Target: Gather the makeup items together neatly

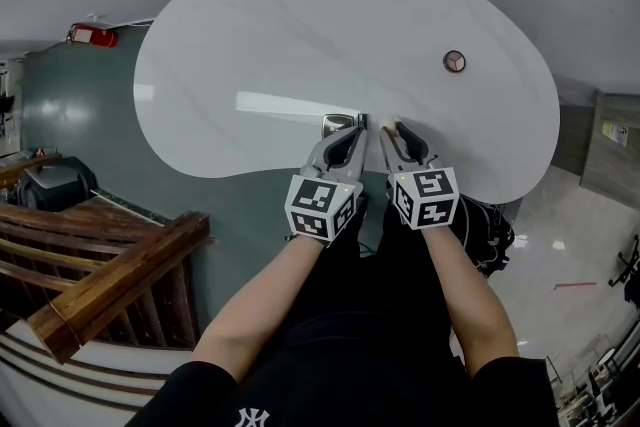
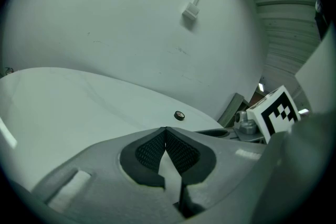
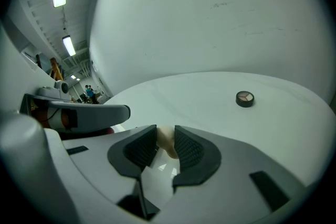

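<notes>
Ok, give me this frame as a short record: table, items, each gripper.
table: white, kidney-shaped
round compact: lies on the table's far right, apart from both grippers
left gripper: over the near edge, jaws together at the tips
right gripper: beside the left one, shut on a beige item
beige item: between the pads, kind unclear

A white interlocked "NY" emblem (image 1: 246,417) sits on the person's black top (image 1: 330,365) at the near edge. The yellow label (image 1: 612,131) on the grey cabinet (image 1: 608,165), far right, is unreadable.
</notes>
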